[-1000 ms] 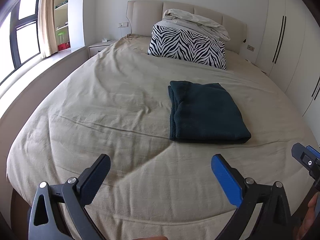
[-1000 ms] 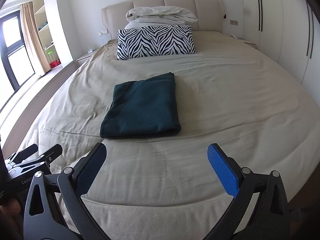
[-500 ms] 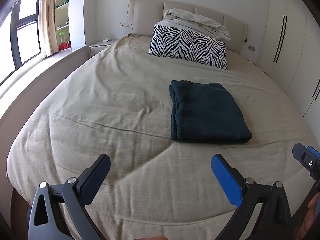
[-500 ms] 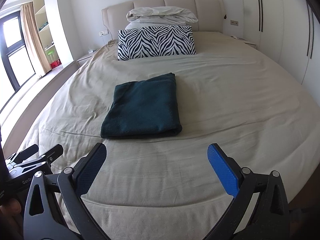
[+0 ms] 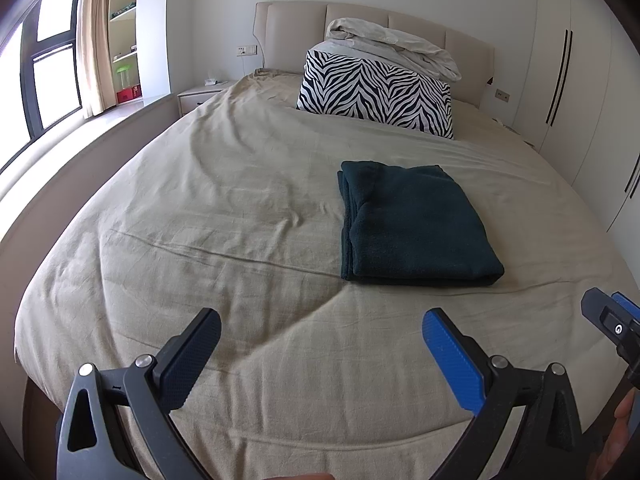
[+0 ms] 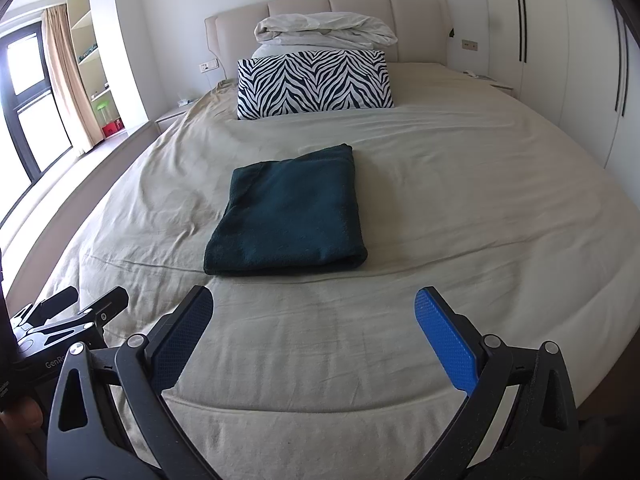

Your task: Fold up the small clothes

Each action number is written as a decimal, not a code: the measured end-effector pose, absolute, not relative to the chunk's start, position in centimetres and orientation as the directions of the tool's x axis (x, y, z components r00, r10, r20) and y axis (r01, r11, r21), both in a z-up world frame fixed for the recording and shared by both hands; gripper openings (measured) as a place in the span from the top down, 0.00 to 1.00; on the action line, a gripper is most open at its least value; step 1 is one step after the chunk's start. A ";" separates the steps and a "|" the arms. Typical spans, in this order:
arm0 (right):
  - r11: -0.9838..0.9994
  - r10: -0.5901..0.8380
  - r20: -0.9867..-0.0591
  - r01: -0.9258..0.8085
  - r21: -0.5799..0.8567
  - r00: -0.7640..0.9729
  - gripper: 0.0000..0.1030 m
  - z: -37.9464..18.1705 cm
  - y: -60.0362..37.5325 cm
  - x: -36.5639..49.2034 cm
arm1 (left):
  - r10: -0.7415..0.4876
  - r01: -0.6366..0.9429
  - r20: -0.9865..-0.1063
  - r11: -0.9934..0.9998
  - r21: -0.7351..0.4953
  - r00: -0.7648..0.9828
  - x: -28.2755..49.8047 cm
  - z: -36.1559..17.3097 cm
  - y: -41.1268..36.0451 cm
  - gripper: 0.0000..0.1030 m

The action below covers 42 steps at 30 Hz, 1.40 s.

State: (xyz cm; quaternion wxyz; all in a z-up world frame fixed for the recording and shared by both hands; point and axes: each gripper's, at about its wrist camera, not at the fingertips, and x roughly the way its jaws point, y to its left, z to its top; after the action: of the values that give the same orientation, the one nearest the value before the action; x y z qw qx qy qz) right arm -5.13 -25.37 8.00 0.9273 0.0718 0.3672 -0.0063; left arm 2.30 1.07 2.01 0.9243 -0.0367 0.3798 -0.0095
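— While both hang over the bed's foot, where's the cloth?
— My folded dark teal fleece garment [image 6: 286,216] lies flat mid-bed on the beige wrinkled sheet [image 6: 460,200] (zebra-striped pillow [image 6: 314,84] behind). Left gripper [image 5: 320,354] and right gripper [image 6: 314,330]: jaws spread, empty.

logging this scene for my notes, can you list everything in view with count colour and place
folded garment: 1, dark teal, flat on the middle of the bed
bed cover: 1, beige, wrinkled, spread over the whole bed
zebra pillow: 1, black and white, upright near the headboard
bundled bedding: 1 pile, off-white, on top behind the zebra pillow
headboard: 1, beige, padded, against the far wall
nightstand: 1, pale, left of the bed
wardrobe: white doors with dark handles, right wall
curtain: 1, beige, by the window
shelves: white, beside the curtain
left gripper: 1, black with blue pads, open, over the bed's near edge
right gripper: 1, same colours, open, empty
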 end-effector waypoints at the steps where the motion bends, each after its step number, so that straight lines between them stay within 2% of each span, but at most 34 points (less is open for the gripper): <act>1: 0.990 0.041 -0.682 0.064 0.128 0.730 0.00 8.0 -25.4 -5.1 | -0.046 -0.009 -0.701 0.997 -0.075 0.711 2.3 2.0 1.1 0.00; 42: 0.989 0.043 -0.685 0.064 0.130 0.727 0.00 7.6 -24.9 -5.3 | -0.048 -0.006 -0.704 0.997 -0.074 0.708 2.2 1.8 1.1 0.00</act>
State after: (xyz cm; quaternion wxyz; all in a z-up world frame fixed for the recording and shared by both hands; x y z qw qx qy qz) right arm -5.27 -24.86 7.62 0.9264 0.0725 0.3693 -0.0059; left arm 2.23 1.06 1.78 0.9235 -0.0354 0.3817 -0.0114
